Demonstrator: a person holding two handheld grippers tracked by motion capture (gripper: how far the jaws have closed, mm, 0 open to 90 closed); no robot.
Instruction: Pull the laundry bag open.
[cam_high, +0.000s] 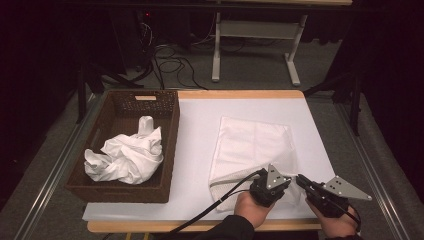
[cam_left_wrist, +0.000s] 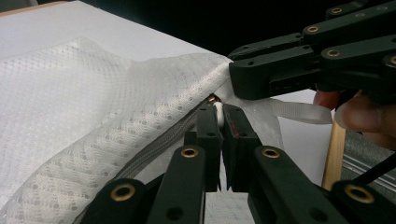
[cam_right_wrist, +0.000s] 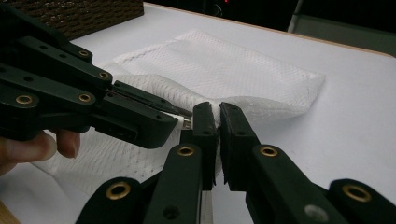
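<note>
1. Lying on the white table cover (cam_high: 200, 150), right of centre, the mesh bag (cam_high: 252, 145) is running its long axis from the person's near edge toward the far edge, leaning slightly rightward; its zipper edge (cam_left_wrist: 154, 144) is facing the near side.
2. Lifting off the surface, the bag's near right corner is being held up where the two grippers are meeting.
3. Clamping almost fully closed, the left gripper (cam_left_wrist: 218, 116) is pinching a small white piece at the zipper's end; whether this is the pull tab is hard to make out.
4. Closing just as tightly, the right gripper (cam_right_wrist: 214, 112) is pinching the mesh fabric at the same corner, just beside the left gripper's tips.
5. Trailing from that corner, a white ribbon loop (cam_left_wrist: 301, 112) is partly hiding behind the right gripper's black body.
6. Appearing white and finely dotted, the bag is looking flat and translucent.
7. Sitting at the table's left, a woven basket (cam_high: 167, 145) is holding a crumpled white cloth (cam_high: 127, 155).
</note>
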